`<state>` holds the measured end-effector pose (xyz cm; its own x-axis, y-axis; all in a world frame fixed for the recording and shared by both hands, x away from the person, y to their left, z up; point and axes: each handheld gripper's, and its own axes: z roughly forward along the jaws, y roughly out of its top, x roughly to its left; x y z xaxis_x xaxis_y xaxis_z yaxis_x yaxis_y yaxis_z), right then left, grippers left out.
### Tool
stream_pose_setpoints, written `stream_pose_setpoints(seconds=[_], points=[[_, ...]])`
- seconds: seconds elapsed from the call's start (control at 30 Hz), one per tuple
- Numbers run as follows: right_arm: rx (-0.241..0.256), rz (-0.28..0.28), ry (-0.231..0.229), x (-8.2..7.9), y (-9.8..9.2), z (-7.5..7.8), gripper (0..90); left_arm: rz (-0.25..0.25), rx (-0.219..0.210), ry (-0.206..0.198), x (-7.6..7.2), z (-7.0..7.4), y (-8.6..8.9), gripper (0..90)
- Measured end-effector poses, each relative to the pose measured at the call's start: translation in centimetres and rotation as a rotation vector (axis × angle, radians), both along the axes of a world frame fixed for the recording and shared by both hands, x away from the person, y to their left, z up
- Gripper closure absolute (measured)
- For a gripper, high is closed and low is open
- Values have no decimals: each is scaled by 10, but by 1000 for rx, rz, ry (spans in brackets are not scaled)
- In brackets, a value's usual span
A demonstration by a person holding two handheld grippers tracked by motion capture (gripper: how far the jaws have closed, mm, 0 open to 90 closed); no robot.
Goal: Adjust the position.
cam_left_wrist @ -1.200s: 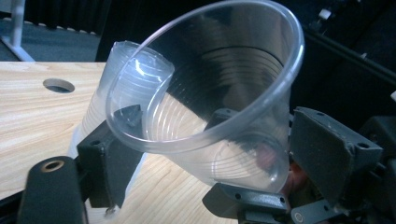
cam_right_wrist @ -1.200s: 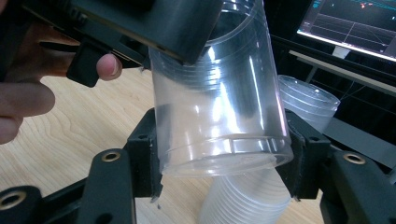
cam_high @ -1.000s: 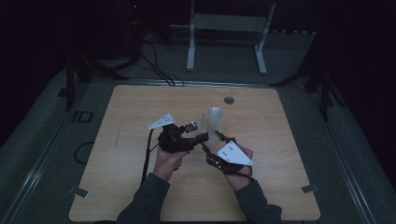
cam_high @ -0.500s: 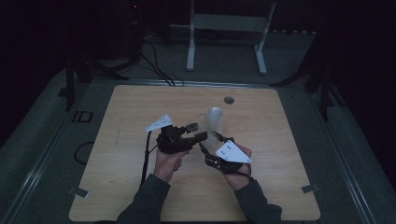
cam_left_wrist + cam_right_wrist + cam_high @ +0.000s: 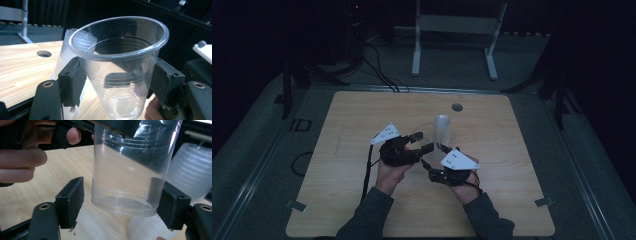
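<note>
A clear plastic cup [image 5: 120, 65] stands upright, mouth up, between the black jaws of my left gripper [image 5: 117, 75], which is shut on its sides. In the high view the left gripper [image 5: 422, 142] holds that cup [image 5: 417, 136] a little above the wooden table [image 5: 362, 120]. My right gripper [image 5: 122, 202] is open around the cup's base [image 5: 125, 195]; its left jaw stands clear of the wall and its right jaw is at the cup's edge. From above, the right gripper [image 5: 434, 156] sits just right of the left one. An upside-down stack of clear cups [image 5: 442, 129] stands just behind.
The cup stack [image 5: 192, 170] is close to the right gripper's right jaw and also sits behind the held cup [image 5: 62, 60]. A round cable hole [image 5: 457, 107] is near the table's far edge. A white metal stand [image 5: 452, 30] stands on the floor beyond the table.
The right gripper has edged slightly left toward the cup held by the left gripper. The left gripper and the cup stack have barely moved.
</note>
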<state>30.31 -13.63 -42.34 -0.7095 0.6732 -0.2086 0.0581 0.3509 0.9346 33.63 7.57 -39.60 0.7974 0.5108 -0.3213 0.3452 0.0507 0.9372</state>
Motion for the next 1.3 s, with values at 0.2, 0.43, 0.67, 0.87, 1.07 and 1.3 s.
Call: stream_pose_setpoints(seconds=[0.2, 0.43, 0.67, 0.87, 1.07, 1.3], points=[[19, 20, 40, 4, -2, 2, 265, 12, 49, -28, -3, 1, -4, 331], [61, 26, 87, 9, -7, 5, 263, 22, 113, -61, -6, 2, -9, 331], [67, 44, 134, 14, -10, 5, 341, 30, 163, -92, -8, 2, -12, 331], [71, 52, 156, 15, -11, 3, 396, 30, 181, -96, -9, 1, -13, 330], [69, 52, 153, 15, -11, 1, 410, 21, 179, -79, -7, -1, -14, 289], [71, 65, 150, 14, -11, -1, 412, 15, 144, -51, -4, -1, -13, 241]])
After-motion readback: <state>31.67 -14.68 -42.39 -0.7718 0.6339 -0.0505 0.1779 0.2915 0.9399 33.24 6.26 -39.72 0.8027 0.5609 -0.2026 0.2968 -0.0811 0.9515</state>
